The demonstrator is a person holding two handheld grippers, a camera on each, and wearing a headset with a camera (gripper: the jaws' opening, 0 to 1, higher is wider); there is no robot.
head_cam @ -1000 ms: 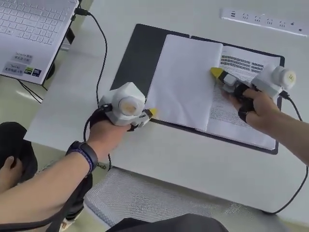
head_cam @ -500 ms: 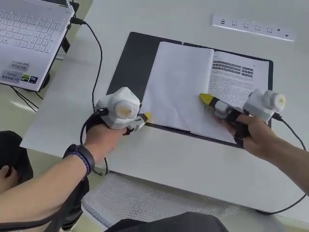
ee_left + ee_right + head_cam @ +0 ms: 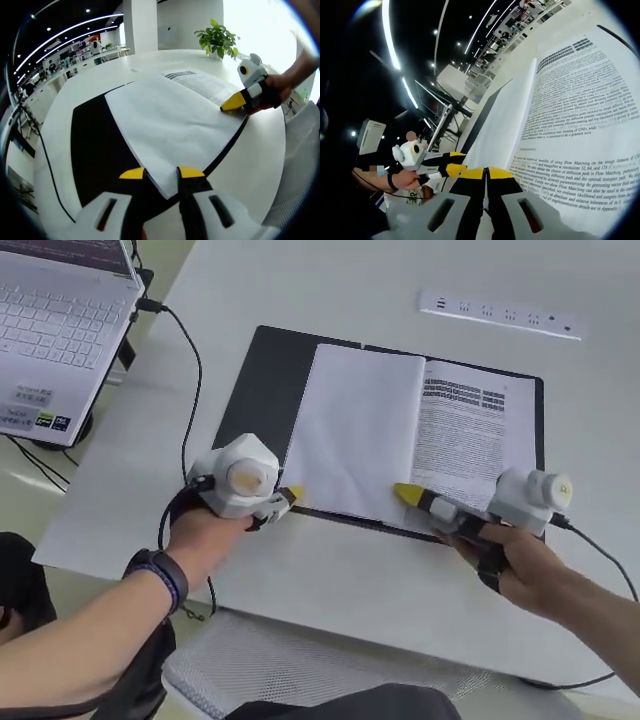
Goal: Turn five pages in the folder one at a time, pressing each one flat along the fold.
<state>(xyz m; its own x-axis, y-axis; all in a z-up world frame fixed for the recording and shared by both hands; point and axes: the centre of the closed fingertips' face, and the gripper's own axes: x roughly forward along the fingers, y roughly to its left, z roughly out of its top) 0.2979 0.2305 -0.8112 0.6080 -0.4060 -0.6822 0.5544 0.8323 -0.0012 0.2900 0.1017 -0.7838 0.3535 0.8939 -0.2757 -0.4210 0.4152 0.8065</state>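
- The folder (image 3: pixel 262 380) lies open on the white table (image 3: pixel 330 580), black inside cover bare at the left, a blank page (image 3: pixel 355 430) turned over onto it and a printed page (image 3: pixel 470 435) on the right
- The left gripper (image 3: pixel 290 496) sits at the folder's near edge by the blank page's lower corner; in the left gripper view its yellow-tipped jaws stand a little apart, with that corner lying in the gap
- The right gripper (image 3: pixel 405 492) has its jaws pressed together, tip on the fold near the folder's bottom edge; its body and the hand (image 3: pixel 520 565) cover the printed page's near edge
- Around: a laptop (image 3: pixel 50 330) at far left, a black cable (image 3: pixel 190 370) running from it past the folder's left side to the left hand, a power strip (image 3: pixel 500 315) beyond the folder, a mesh seat (image 3: pixel 300 665) below the table edge, a potted plant (image 3: pixel 217 37) in the left gripper view
- Since a second ago, the right gripper's tip has slid down the fold from beside the page's upper text to the bottom; the left gripper has kept its place
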